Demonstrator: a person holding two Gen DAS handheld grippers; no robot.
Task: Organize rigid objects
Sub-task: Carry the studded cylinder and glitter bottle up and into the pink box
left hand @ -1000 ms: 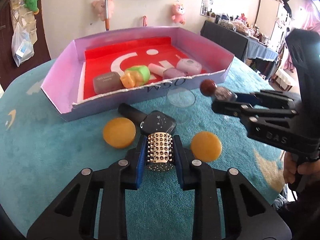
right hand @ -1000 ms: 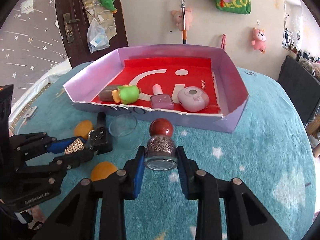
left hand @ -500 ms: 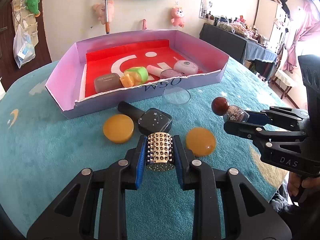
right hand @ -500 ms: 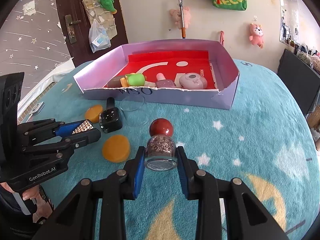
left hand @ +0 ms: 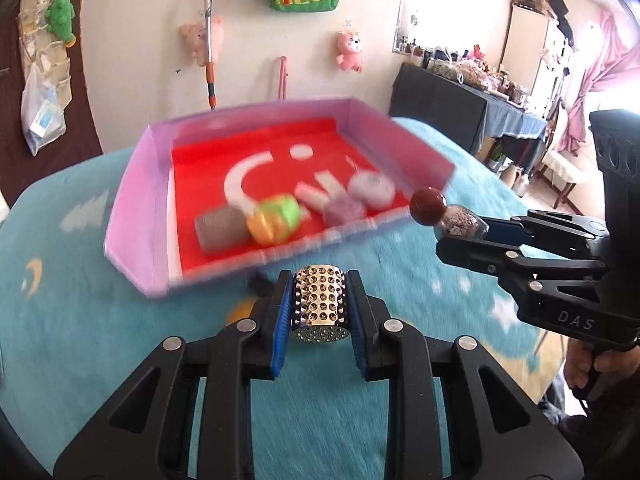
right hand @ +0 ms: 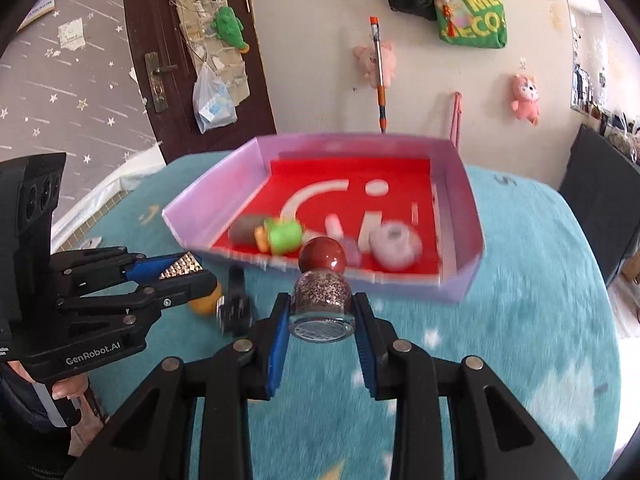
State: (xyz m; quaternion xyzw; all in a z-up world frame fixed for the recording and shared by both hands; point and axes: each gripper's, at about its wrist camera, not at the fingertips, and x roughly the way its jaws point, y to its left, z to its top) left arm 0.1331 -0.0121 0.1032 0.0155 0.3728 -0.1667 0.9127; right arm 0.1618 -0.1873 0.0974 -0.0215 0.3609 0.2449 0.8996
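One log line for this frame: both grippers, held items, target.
left gripper: shut on gold studded cylinder | right gripper: shut on red-capped glitter bottle | target: purple-walled red tray, neither item inside yet

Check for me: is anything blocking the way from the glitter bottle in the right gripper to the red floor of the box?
Only the box's low front wall lies between the glitter bottle, clamped in the right gripper, and the floor. The bare red area sits behind the row of items along that wall.

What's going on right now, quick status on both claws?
Left gripper shut on studded gold cylinder. Right gripper shut on glitter bottle. Both held short of the purple tray; nothing visibly blocking.
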